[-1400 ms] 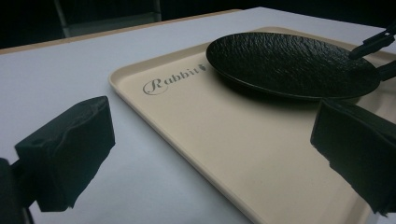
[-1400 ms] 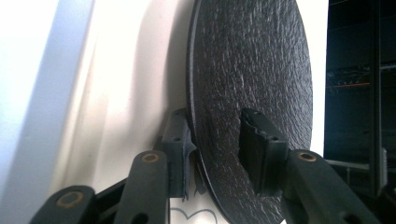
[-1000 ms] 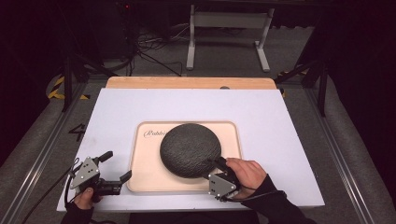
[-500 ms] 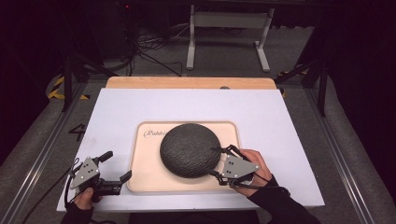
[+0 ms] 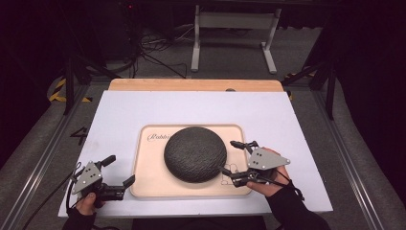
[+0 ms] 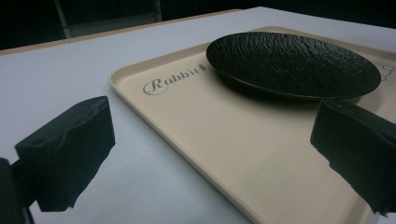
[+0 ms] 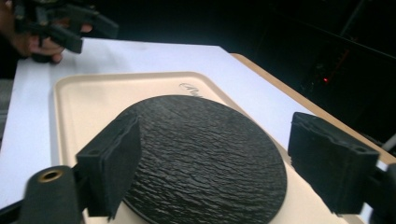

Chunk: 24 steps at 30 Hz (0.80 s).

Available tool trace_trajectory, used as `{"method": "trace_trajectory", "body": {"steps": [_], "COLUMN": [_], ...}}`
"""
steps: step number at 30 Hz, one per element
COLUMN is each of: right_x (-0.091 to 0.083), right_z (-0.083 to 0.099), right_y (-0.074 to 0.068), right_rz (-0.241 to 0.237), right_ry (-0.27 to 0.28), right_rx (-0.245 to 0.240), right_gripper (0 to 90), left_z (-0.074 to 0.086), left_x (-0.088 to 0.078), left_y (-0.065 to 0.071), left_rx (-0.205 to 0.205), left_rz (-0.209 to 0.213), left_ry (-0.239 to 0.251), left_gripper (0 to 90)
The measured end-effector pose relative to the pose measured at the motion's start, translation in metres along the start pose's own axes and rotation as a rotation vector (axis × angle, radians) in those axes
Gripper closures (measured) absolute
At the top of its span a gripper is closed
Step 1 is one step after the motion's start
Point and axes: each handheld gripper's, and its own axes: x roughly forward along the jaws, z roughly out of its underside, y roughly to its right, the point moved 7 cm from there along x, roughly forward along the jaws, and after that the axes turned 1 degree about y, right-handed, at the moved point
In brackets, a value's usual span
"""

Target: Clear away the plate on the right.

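While the right claw [image 5: 234, 160], its jaws just spread and empty, sits just beside the dark plate [image 5: 195, 154], the released left claw [image 5: 119, 170] lies farther off.

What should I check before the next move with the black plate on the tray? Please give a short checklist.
1. Plate rests flat inside the tray: ok.
2. Right gripper is off the plate, its jaws having just opened, nothing between them: ok.
3. Left gripper is open and holds nothing: ok.
4. Tray sits fully on the white table: ok.
5. Plate is free of cracks: cannot tell.
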Motion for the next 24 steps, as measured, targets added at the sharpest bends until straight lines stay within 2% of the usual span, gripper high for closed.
{"method": "trace_trajectory", "body": {"steps": [1,2,3,14,17,24], "right_x": [-0.002,-0.002,-0.005,-0.022,-0.03,-0.043], "right_z": [0.001,0.001,0.003,0.011,0.015,0.025], "right_y": [0.004,0.004,0.008,0.024,0.032,0.045], "right_rz": [-0.004,-0.004,-0.007,0.029,0.05,0.092], "right_ry": [0.005,0.005,0.012,0.043,0.06,0.072], "right_rx": [0.029,0.029,0.051,0.086,0.115,0.137], "right_gripper": [12.4,12.4,9.4,7.8,7.6,7.3], "left_z": [0.0,0.0,0.0,0.0,0.0,0.0], "left_x": [0.0,0.0,0.0,0.0,0.0,0.0], "left_y": [0.0,0.0,0.0,0.0,0.0,0.0], "left_rx": [0.002,0.002,0.0,-0.001,-0.001,-0.001], "left_rz": [0.001,0.001,0.0,0.001,0.001,0.001], "left_ry": [0.0,0.0,0.0,-0.001,-0.001,-0.001], "left_gripper": [0.5,0.5,0.5,0.5,0.5,0.5]}}
